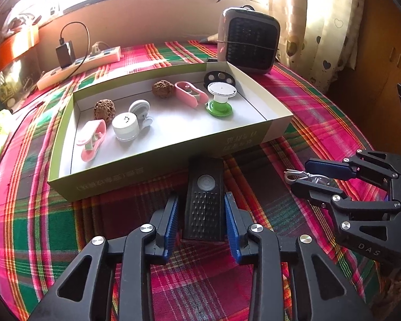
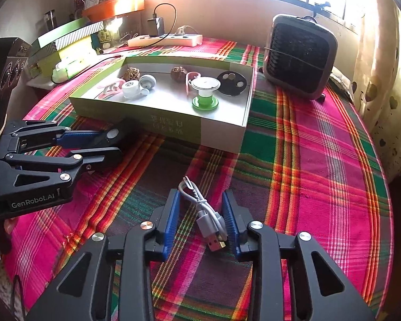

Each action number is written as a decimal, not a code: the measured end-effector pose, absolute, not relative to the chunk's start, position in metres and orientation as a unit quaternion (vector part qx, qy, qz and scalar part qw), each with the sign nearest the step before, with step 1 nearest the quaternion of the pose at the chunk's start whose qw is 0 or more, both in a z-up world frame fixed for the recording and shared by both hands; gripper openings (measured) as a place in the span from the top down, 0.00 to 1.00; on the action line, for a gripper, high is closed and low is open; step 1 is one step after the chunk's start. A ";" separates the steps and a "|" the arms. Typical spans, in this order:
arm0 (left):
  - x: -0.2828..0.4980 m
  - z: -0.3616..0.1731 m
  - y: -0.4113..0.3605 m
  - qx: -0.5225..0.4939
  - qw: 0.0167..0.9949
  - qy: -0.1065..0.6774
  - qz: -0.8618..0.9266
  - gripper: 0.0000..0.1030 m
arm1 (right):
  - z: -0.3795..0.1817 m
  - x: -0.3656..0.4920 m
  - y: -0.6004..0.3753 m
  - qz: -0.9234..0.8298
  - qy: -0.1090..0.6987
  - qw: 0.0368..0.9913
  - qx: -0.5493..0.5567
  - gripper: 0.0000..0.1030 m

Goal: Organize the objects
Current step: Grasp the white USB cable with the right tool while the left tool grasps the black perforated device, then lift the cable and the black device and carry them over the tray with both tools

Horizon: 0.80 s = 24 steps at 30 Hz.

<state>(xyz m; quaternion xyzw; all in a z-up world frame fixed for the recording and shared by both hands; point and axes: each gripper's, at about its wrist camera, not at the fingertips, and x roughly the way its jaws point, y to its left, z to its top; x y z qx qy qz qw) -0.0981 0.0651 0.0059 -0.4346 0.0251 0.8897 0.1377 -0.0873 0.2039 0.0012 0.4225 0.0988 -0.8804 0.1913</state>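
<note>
The black remote-looking gadget [image 1: 205,200] lies flat on the plaid cloth [image 1: 307,112], its far end right up against the near wall of the open cardboard box [image 1: 157,157]. The left gripper [image 1: 203,219] straddles it, blue pads on either side, and there's a thin gap on both sides, so the claw looks spread and not yet pinching, though the fisheye makes that gap hard to judge. Off to the right, the bundled white cable [image 2: 203,208] sits on the cloth between the fingers of the right gripper [image 2: 201,216], which is also released; the cable leans toward the right-hand pad but nothing is squeezing it.

Inside the box: two walnuts [image 1: 104,109], a white jar [image 1: 125,127], pink clips [image 1: 191,95], a green-and-white spool [image 1: 220,99] and a black disc [image 1: 219,79]. Behind the box stand a small heater [image 1: 250,40] and a power strip [image 1: 80,65].

So this reads as the pick-up step for both leftover items. Next move probably calls for closing on each one, then lifting high enough to clear the box wall and dropping into the open floor near the front.
</note>
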 end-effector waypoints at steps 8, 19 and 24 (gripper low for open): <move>-0.098 0.006 0.063 -0.434 0.133 0.027 0.890 0.75 | 0.002 -0.085 0.201 -0.881 0.098 0.191 0.422 0.82; -0.097 0.006 0.062 -0.434 0.132 0.026 0.891 0.75 | 0.002 -0.083 0.201 -0.883 0.093 0.184 0.422 0.83; -0.096 0.006 0.061 -0.434 0.132 0.023 0.891 0.75 | 0.002 -0.082 0.200 -0.883 0.090 0.184 0.423 0.83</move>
